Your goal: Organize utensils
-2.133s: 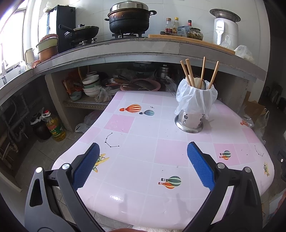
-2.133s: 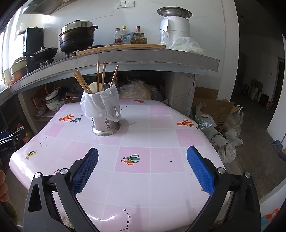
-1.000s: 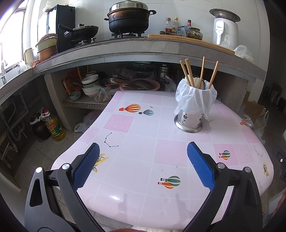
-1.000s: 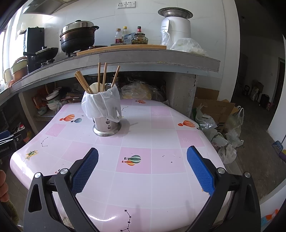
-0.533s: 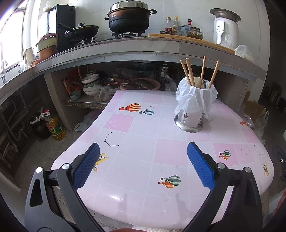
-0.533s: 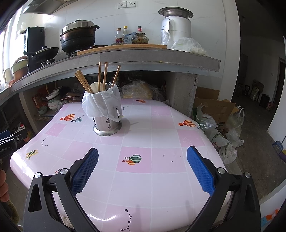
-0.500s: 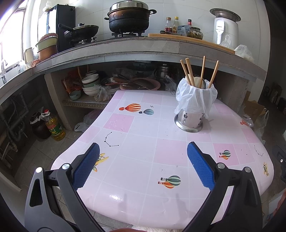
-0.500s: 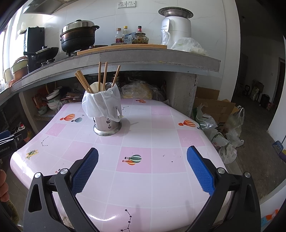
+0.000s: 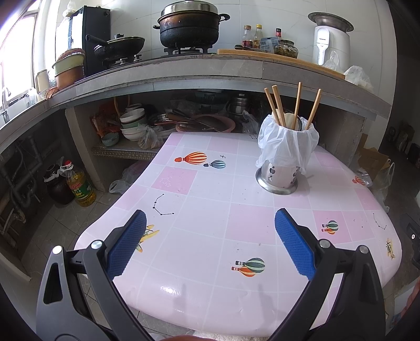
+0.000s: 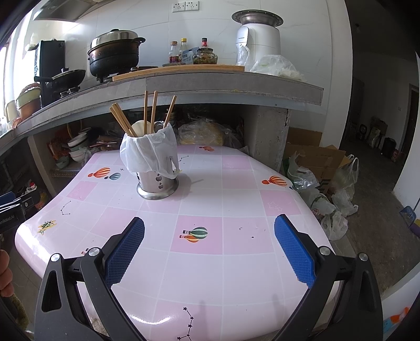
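A steel utensil holder [image 9: 277,176] [image 10: 157,183] lined with a white plastic bag stands on the pink tiled table [image 9: 210,204] [image 10: 236,183]. Wooden chopsticks [image 9: 278,106] [image 10: 153,110] and a pale spoon [image 10: 140,128] stick up out of it. My left gripper [image 9: 210,242] is open above the table's near edge, well short of the holder. My right gripper [image 10: 209,242] is open too, over the near side, with the holder ahead to the left. Neither holds anything.
A concrete counter [image 9: 210,70] runs behind the table with a black pot [image 9: 189,25], a pan [image 9: 118,47], bottles and a white appliance [image 10: 258,39]. Bowls [image 9: 132,123] crowd the shelf below. An oil bottle [image 9: 78,187] stands on the floor left; bags and boxes [image 10: 323,168] lie right.
The right gripper has crept slightly forward, so the holder sits a little closer. The left view is nearly unchanged. Both stay open.
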### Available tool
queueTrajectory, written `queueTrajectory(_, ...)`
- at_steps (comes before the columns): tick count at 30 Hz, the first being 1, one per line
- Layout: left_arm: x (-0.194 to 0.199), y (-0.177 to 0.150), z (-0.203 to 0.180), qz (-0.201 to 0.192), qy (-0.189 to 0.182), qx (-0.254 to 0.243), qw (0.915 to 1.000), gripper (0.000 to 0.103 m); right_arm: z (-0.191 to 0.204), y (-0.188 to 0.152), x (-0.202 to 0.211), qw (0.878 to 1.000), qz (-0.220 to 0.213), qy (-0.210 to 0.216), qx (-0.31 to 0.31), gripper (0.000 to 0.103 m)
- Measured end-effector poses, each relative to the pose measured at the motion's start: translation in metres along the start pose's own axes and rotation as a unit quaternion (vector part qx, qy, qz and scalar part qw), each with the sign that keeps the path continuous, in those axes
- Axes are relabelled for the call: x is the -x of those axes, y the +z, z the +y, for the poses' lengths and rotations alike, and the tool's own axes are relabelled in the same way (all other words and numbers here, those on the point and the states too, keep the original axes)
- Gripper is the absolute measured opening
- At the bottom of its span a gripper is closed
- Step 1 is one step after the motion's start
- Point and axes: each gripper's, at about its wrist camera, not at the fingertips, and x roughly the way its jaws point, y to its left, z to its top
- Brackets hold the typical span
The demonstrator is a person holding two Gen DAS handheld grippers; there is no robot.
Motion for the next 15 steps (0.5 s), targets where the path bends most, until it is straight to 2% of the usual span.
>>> queueTrajectory(15,-0.0010,-0.0018,-0.0025,0.002,-0.001,-0.001,1.0000,0.095,-0.0022,-0.0015,-0.0002,1.000,0.001,0.000,-0.002,0.096)
